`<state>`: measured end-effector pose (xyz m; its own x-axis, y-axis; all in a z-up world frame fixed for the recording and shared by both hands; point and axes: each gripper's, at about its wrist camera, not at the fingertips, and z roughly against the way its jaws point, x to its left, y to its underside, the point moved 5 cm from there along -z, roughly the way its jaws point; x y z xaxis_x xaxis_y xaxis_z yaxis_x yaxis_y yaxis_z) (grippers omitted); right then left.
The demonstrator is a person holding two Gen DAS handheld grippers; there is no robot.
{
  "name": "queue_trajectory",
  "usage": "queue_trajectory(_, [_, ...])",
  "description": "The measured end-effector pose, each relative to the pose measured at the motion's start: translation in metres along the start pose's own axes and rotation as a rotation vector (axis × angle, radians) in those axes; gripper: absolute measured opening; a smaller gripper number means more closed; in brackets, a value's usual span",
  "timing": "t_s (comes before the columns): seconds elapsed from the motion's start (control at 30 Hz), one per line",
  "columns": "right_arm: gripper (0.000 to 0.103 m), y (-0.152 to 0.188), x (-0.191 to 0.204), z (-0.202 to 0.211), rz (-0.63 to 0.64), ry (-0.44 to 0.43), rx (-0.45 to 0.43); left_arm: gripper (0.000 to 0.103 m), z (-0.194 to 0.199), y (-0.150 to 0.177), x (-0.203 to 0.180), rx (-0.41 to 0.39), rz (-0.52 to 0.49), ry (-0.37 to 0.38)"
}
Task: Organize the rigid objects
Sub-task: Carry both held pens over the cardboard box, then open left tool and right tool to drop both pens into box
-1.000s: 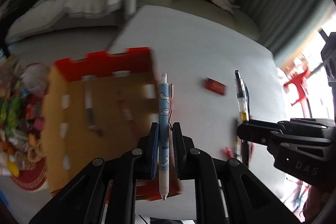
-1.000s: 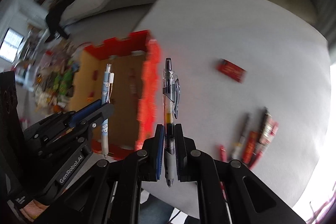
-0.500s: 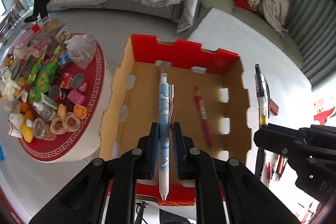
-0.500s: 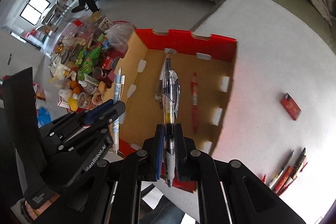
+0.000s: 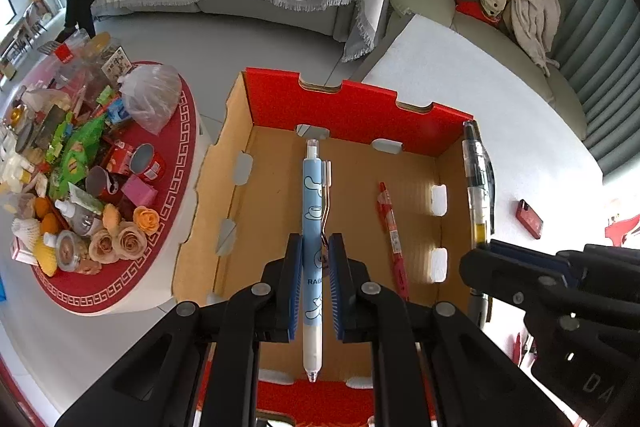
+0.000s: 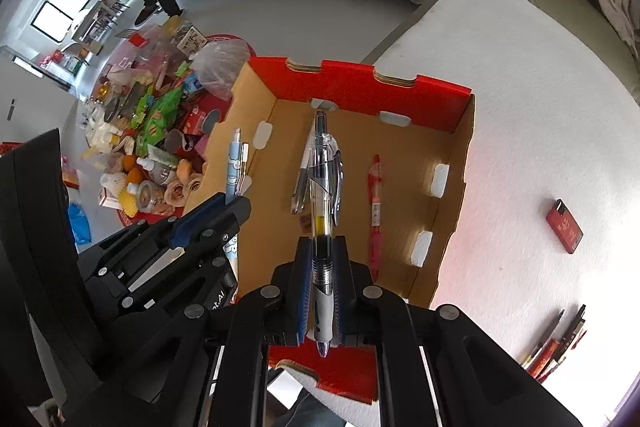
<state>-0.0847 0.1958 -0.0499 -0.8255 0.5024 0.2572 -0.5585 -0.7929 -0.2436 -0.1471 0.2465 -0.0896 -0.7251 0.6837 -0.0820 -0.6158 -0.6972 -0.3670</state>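
Cardboard box (image 5: 236,223) with red walls sits at the edge of the white desk (image 6: 520,107). Above its open interior, the left gripper (image 5: 314,263) is clamped on a light-blue pen (image 5: 312,211), and the right gripper (image 6: 322,263) is clamped on a clear pen (image 6: 324,183) with yellow ink. Inside the box lie a red pen (image 6: 375,211) and a clear pen. Beside the box on the desk rests a small red eraser (image 6: 565,227); more pens (image 6: 556,343) lie farther from the box.
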Motion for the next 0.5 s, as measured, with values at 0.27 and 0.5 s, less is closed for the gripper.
queue_trajectory(0.27, [0.011,-0.008,-0.016,-0.02,-0.026,0.026,0.028,0.013,-0.02,-0.006,-0.005,0.037,0.012,-0.001])
queue_trajectory(0.5, [0.011,-0.012,-0.026,-0.034,-0.03,0.042,0.051,0.013,-0.033,-0.007,-0.008,0.059,0.006,-0.014])
